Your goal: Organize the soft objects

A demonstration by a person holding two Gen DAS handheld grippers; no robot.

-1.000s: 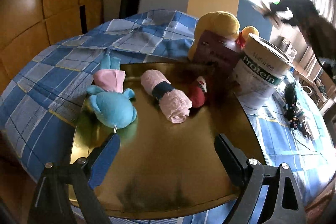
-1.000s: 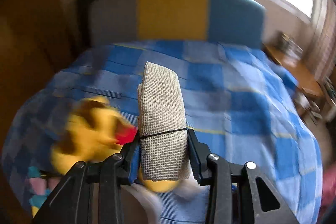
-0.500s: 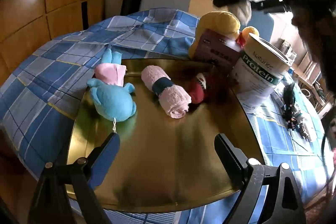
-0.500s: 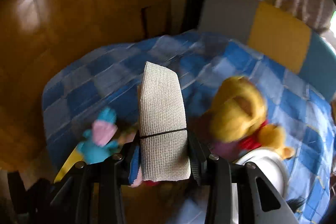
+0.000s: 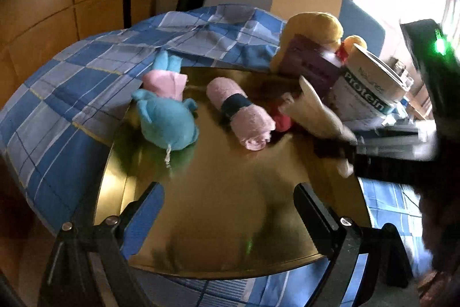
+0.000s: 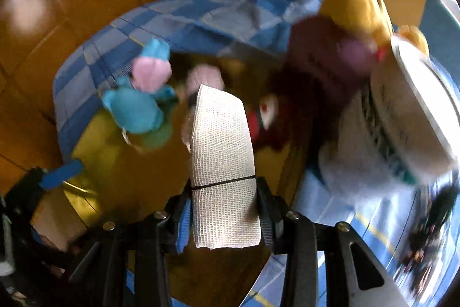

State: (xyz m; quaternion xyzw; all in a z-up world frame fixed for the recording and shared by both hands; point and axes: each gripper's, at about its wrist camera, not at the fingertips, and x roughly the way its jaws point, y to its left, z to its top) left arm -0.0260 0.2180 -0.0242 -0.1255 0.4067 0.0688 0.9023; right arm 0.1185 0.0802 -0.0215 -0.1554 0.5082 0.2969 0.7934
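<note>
Right gripper (image 6: 222, 196) jaws clamped on gauze roll (image 6: 222, 163) over gold tray (image 5: 230, 206); left gripper (image 5: 228, 202) jaws wide, empty.

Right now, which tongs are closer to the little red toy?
Right. The right tongs, clamping the gauze roll, hover beside the red toy; the left tongs hang open at the tray's near edge.

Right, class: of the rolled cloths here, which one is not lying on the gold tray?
The white mesh roll, bound by a thin black band. The right tool holds it above the gold tray, while the pink roll with its dark band lies on it.
</note>
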